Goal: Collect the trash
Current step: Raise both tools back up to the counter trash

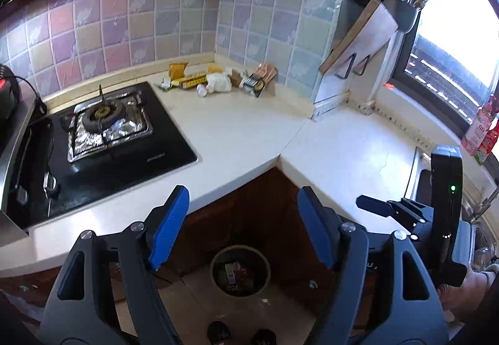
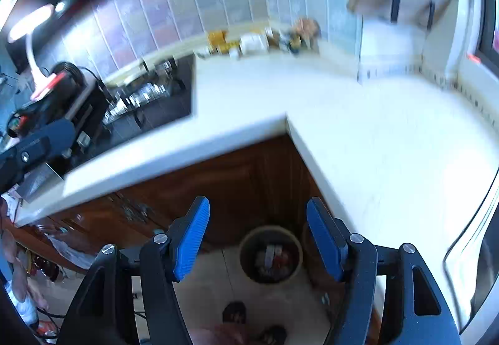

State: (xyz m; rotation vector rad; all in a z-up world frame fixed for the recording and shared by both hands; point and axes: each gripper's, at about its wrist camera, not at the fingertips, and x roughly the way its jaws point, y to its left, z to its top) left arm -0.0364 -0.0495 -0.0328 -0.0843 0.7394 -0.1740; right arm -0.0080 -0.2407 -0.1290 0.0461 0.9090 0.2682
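Your left gripper [image 1: 243, 226] stands wide open, nothing between its blue pads — your right gripper [image 2: 258, 239] likewise, empty. The trash pile [image 1: 218, 81] lies in the back corner of the white countertop [image 1: 249, 130], just beside the gas hob [image 1: 103, 139]. The waste bin [image 1: 240, 271] sits on the floor below the countertop's inner corner, holding litter.

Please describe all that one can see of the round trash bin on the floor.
The trash bin is a round, open container without a lid, with a pale beige rim and wall and a dark inside. It stands upright on the light tiled floor, in the inner corner of the brown wooden cabinets under the white countertop. It already holds some rubbish: a small pale box or carton and some reddish and dark wrappers, too small to name. Nothing touches it from above. In the right wrist view it looks the same, a little blurred.
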